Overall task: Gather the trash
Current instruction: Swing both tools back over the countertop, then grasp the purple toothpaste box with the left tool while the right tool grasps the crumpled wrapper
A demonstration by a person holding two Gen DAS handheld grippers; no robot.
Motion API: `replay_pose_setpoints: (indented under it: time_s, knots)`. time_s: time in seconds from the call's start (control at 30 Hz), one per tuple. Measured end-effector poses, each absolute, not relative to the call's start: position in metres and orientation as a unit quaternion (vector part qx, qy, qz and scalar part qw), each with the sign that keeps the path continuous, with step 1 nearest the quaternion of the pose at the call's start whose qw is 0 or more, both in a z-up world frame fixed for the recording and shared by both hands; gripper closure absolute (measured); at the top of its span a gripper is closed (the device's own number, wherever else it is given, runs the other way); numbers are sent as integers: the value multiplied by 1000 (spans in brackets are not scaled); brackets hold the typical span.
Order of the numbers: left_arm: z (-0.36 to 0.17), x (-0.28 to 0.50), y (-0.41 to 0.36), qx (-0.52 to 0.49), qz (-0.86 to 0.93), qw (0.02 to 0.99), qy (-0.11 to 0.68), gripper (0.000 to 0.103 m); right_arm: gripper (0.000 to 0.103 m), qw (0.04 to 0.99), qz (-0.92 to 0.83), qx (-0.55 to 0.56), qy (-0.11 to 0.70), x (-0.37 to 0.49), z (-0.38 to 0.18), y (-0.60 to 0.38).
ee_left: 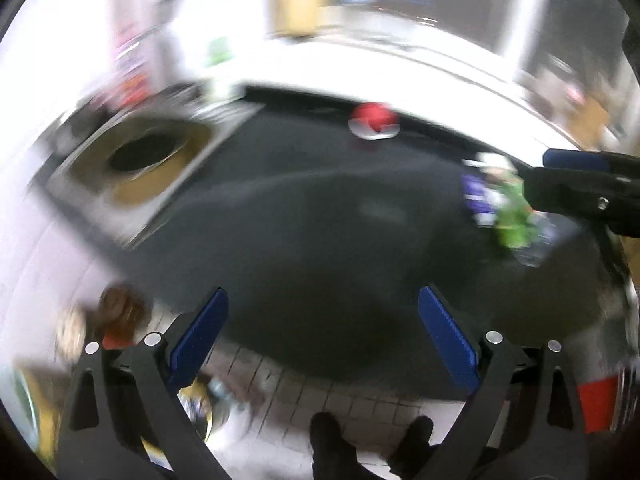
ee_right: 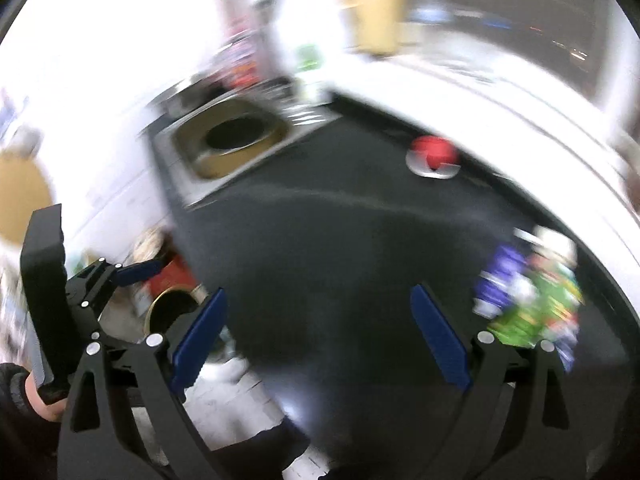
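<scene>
Both views are motion-blurred. A pile of crumpled wrappers, purple, white and green (ee_left: pixel 500 200), lies on the right of a dark table top (ee_left: pixel 304 216). It also shows in the right wrist view (ee_right: pixel 528 288), just right of my right gripper (ee_right: pixel 320 336), which is open and empty. My left gripper (ee_left: pixel 322 332) is open and empty over the table's near edge. In the left wrist view the right gripper (ee_left: pixel 576 176) reaches in from the right next to the wrappers. A red and white round object (ee_left: pixel 374 120) sits at the table's far edge, also in the right wrist view (ee_right: pixel 434 156).
A square metal-framed bin opening with a dark round hole (ee_left: pixel 140 156) is set at the table's far left, also in the right wrist view (ee_right: pixel 232 140). Tiled floor (ee_left: pixel 320 396) and a round bin with trash (ee_right: pixel 172 312) lie below the near edge. The left gripper (ee_right: pixel 132 272) shows at left.
</scene>
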State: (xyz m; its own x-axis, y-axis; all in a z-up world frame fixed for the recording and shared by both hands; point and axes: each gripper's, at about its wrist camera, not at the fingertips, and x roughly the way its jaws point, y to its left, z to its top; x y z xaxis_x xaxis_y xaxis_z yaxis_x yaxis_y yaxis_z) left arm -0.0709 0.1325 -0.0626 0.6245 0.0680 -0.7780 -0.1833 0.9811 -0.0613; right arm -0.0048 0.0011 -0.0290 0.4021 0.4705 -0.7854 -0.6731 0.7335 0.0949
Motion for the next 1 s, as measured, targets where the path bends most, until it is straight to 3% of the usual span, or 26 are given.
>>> replay_pose_setpoints:
  time_s: [0.2, 0.43, 1.0]
  knots:
    - [-47, -7, 33, -25, -25, 901, 432, 10, 14, 877, 234, -70, 414, 17, -14, -135]
    - [-44, 8, -31, 14, -71, 896, 438, 10, 14, 897, 161, -34, 409, 4, -17, -238]
    - [-72, 60, -44, 42, -73, 882, 463, 10, 14, 892, 145, -23, 428, 44, -46, -272]
